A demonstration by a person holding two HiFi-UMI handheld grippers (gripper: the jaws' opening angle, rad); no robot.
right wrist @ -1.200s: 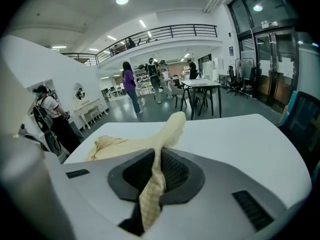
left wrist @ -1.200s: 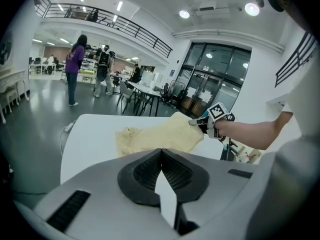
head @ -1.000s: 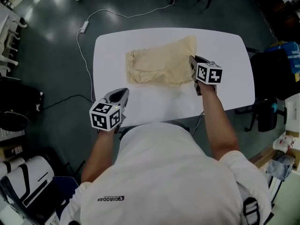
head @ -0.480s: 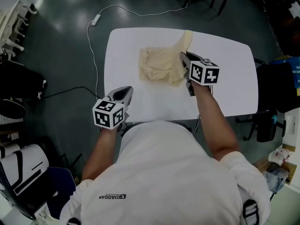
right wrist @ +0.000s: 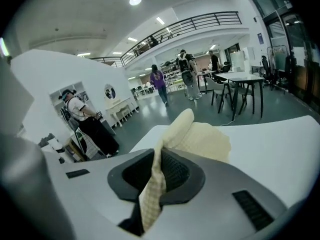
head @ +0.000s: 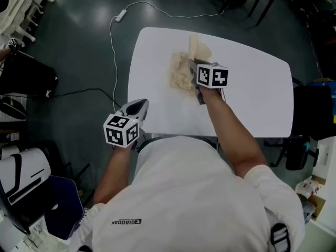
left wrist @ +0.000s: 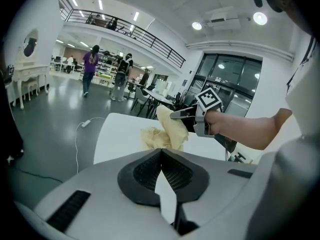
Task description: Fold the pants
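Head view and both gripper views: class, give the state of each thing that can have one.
pants: bunched on the table, one edge lifted.
right gripper: shut on pants.
left gripper: shut, empty, away from the pants.

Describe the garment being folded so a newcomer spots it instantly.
Find the white table on the dark floor. Near its far edge lies a bunched cream-yellow cloth, the pants, one edge raised and pinched in the right tool. It is the only thing seen on the table, and nothing nearby shares its soft, pale yellow look.
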